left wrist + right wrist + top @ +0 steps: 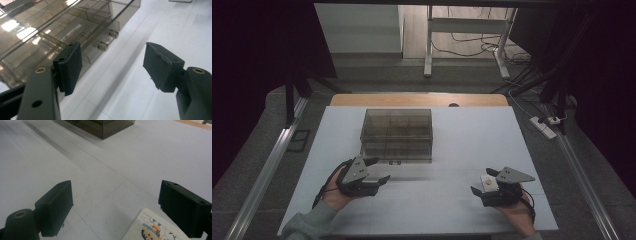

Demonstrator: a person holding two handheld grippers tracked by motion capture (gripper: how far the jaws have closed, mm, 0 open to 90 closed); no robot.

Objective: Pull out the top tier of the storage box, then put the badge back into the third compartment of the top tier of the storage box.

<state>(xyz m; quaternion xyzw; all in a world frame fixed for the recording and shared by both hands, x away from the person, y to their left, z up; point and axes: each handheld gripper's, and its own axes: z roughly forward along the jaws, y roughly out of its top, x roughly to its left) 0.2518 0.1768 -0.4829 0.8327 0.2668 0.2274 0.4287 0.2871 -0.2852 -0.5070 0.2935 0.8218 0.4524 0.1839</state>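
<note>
- Smoky transparent plastic drawer organizer (397,134), boxy, on a matte white table (452,195).
- Left gripper (112,66): ribbed rubber pads, jaws released, empty.
- Right gripper (116,207): jaws released; glossy cartoon card (156,227) lies between them.

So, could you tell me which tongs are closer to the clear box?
The left tongs, just before the box; the right tongs sit farther off.
</note>
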